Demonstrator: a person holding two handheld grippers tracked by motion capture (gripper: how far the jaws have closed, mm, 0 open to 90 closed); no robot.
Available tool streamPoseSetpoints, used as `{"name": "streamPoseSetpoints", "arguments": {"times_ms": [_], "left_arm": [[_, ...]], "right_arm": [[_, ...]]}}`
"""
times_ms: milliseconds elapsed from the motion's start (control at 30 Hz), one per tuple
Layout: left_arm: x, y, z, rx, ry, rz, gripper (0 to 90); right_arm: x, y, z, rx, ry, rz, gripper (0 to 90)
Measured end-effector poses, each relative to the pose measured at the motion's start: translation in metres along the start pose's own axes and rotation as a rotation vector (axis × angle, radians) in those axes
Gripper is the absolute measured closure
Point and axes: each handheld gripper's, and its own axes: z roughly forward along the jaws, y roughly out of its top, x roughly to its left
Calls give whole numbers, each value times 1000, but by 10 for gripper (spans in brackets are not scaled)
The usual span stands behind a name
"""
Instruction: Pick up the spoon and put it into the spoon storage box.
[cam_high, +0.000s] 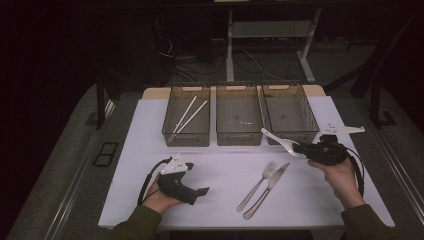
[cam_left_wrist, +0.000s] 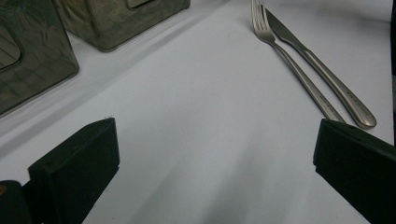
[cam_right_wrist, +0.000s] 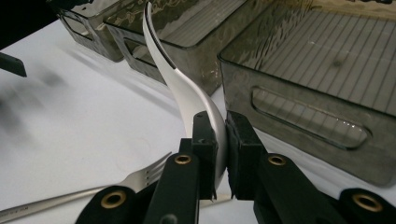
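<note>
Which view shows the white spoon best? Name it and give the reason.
The right gripper view: the white spoon fills the centre, its bowl clamped between the right tongs, handle rising toward the bins. In the high view the spoon is small, sticking out left of the right tongs.

Two white chopsticks (cam_high: 187, 114) lie in the leftmost bin (cam_high: 170, 131).

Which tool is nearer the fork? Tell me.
Left, narrowly. The left tool sits open just left of the fork; the right tool, holding a spoon, is up to its right.
</note>
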Motion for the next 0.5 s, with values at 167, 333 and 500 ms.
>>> {"name": "streamPoseSetpoints", "arguments": {"times_ms": [167, 333, 500], "left_arm": [[0, 0, -1, -6, -1, 0, 0], [0, 0, -1, -7, -1, 0, 0], [0, 0, -1, -13, -3, 1, 0]], "right_arm": [[2, 6, 6, -5, 3, -9, 826], [4, 13, 11, -10, 10, -16, 825], [5, 20, 16, -16, 8, -15, 826]]}}
